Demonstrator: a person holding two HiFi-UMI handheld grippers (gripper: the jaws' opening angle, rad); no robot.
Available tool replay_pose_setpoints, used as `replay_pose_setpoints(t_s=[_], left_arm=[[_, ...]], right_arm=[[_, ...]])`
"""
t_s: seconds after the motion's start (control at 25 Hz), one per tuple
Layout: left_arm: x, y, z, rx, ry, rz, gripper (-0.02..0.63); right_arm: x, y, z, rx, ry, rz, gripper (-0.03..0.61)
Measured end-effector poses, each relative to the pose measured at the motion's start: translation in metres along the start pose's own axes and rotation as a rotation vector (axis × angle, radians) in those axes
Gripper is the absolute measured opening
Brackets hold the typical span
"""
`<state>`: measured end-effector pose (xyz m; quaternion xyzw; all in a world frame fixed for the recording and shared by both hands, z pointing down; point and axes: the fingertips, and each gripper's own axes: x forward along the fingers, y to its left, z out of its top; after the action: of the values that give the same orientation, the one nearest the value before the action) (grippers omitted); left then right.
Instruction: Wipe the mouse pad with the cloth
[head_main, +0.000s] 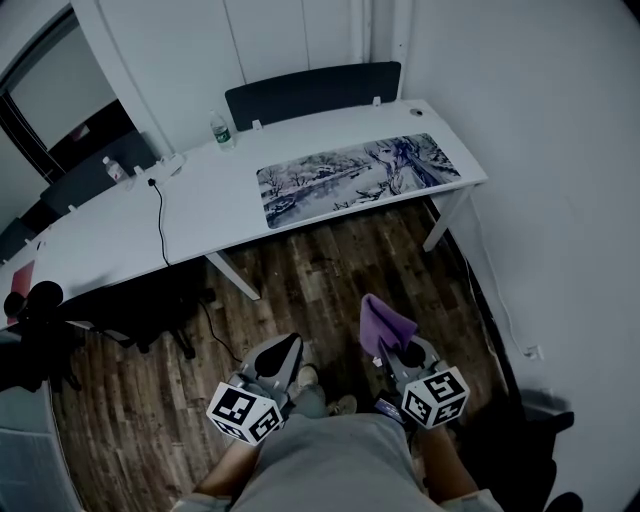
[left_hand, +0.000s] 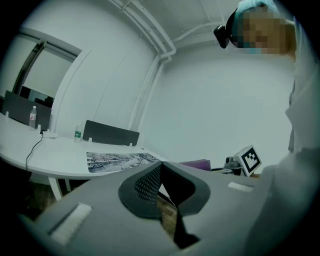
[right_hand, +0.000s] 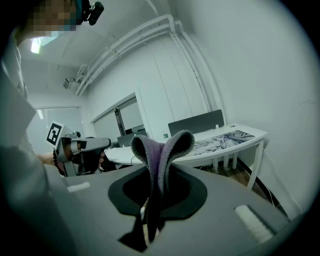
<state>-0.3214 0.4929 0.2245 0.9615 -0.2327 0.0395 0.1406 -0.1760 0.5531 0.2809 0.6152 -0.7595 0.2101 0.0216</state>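
**Cloth (head_main: 383, 325) pinched by a fold, mouse pad (head_main: 355, 180) lying well ahead**

The likeliest slip, as I judge it, is the cloth working loose. The right claw (right_hand: 155, 192) is clamping only a narrow part of it, while the rest is standing up out of the jaws in a floppy doubled fold. Dragged across the mouse pad, that fold could tug free. It could also bunch to one side, so that hard jaw tips rather than fabric are rubbing the print. The pad looks to be lying loose on the white surface (head_main: 200, 210), so a firm stroke may be pushing it along instead of cleaning it. A sweep running past the pad's left end could reach the black cable (head_main: 160, 215) or the bottle (head_main: 222, 130) beyond its far left corner.

The left claw (left_hand: 160, 187) is resting with its jaws together, holding nothing. Both claws are hanging low before the person, well short of the pad's near edge, with wooden floor (head_main: 300, 290) between. The cloth is touching nothing but its claw.
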Motion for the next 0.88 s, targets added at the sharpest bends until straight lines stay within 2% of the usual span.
replay_pose_setpoints(t_s=[0.28,0.56,0.72,0.88], left_arm=[[0.034,0.030,0.005,-0.007,-0.001,-0.010,0.018],[0.114,0.113,0.009,-0.033,-0.016,-0.025,0.017],[0.176,0.168,0.041,0.021,-0.015,-0.051,0.017],[0.220,0.212,0.075,0.026,-0.006,-0.068,0.018]], right_arm=[[0.037,-0.019,0.009,-0.008,0.013,-0.004,0.049],[0.125,-0.068,0.030,-0.024,0.029,-0.033,0.049],[0.195,-0.101,0.063,-0.024,0.029,-0.037,0.049],[0.250,-0.129,0.099,-0.036,0.025,-0.041,0.049]])
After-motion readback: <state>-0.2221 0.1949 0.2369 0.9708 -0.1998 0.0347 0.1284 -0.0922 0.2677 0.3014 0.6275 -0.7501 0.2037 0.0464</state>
